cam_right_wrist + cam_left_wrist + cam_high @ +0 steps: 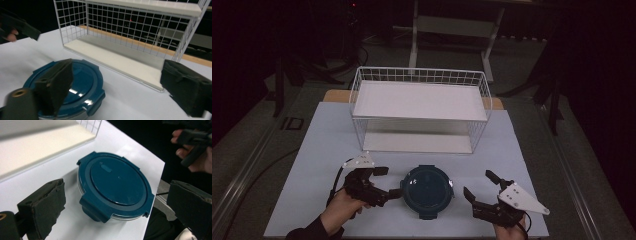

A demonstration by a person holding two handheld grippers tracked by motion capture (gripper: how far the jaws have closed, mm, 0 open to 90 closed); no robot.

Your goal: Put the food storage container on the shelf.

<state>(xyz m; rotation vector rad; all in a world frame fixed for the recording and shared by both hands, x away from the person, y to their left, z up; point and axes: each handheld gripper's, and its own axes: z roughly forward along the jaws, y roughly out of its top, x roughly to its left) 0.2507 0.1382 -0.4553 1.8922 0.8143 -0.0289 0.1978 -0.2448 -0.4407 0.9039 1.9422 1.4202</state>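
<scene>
At the bottom of the high view, the left gripper point(388, 182) sits at lower left with its jaws spread wide and nothing between them. One jaw tip reaches toward the left edge of the container point(428, 191); whether it touches cannot be told from here. In the left gripper view the two black jaws point(115, 207) stand far apart at the bottom corners, and the container point(115, 186) lies in the gap ahead of them, clear of both pads.

The right gripper point(481, 187) is at lower right of the high view, jaws also wide open and empty, just right of the container and apart from it. In the right gripper view its jaws point(120, 87) frame the scene; the left pad overlaps the container's lid point(77, 85) in the picture, though contact cannot be judged.

The container is round, with a dark teal lid, lying flat on the white table point(322, 150) at bottom centre, lid up. Being round, it has no long axis; locking tabs stick out around its rim, one toward the near edge.

Farther back, in the middle of the frame, stands a white wire shelf rack point(419, 110) with two levels, its long side running left to right.
</scene>
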